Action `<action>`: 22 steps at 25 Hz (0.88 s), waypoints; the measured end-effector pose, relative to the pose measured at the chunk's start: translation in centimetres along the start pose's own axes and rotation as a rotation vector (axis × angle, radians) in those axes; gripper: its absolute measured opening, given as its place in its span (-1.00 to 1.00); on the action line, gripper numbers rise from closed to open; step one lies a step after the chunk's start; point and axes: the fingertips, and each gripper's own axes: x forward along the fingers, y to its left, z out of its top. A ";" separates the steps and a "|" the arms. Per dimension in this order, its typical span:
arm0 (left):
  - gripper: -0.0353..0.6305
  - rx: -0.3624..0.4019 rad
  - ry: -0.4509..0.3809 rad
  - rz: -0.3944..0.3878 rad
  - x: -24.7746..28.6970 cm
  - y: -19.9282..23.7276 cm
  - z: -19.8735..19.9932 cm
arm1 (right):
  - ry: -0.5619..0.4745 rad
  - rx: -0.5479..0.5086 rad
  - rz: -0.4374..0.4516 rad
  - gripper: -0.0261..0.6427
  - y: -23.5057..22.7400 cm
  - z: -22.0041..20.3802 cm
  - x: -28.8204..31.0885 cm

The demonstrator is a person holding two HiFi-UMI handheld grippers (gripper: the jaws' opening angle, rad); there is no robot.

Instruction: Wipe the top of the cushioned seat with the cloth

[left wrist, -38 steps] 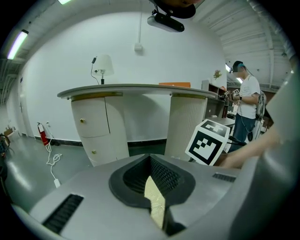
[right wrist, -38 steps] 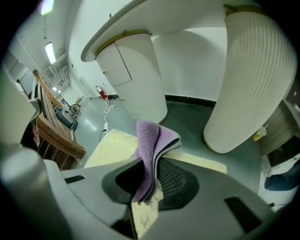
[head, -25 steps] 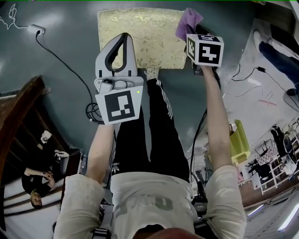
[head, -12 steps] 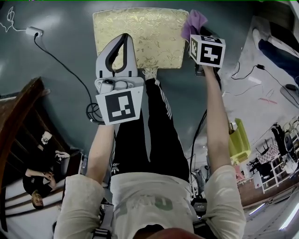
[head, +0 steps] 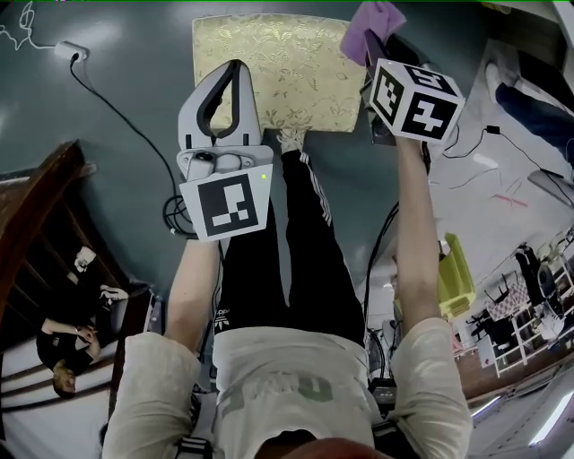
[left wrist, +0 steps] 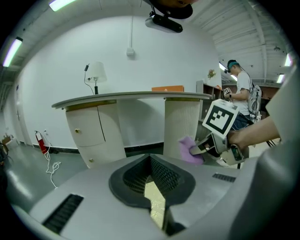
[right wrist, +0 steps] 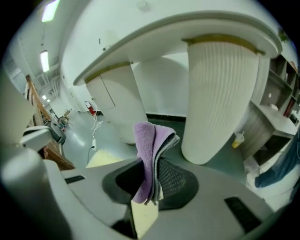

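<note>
one cloth [right wrist: 149,140], likely soft, limp, pinched at edge in right hand-held gripper [right wrist: 146,197]; left hand-held gripper [left wrist: 157,206] closed, empty.

In the head view, the picture's top edge cuts off the cloth [head: 369,22]. The marker cube [head: 414,92] hides the jaws of the right gripper [right wrist: 152,174]. The left gripper [head: 229,76] covers part of the cushioned seat [head: 305,72]. In the left gripper view, the seat shows only as a sliver between the jaws.
</note>
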 end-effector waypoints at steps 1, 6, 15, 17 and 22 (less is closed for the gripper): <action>-0.88 -0.007 -0.005 0.011 -0.3 0.5 0.3 | -0.040 -0.031 0.020 -0.67 1.6 2.0 -0.5; -0.88 -0.029 -0.034 0.070 -1.8 3.5 1.9 | -0.241 -0.179 0.134 -0.67 10.5 10.5 -4.4; -0.88 -0.056 -0.008 0.180 -5.1 9.4 0.0 | -0.320 -0.195 0.348 -0.67 23.4 10.7 -5.7; -0.88 -0.058 0.007 0.196 -5.7 10.5 -1.1 | -0.270 -0.184 0.376 -0.67 25.2 8.3 -3.9; -0.88 -0.079 0.029 0.225 -6.7 11.9 -2.7 | -0.098 -0.137 0.415 -0.67 27.6 1.1 1.2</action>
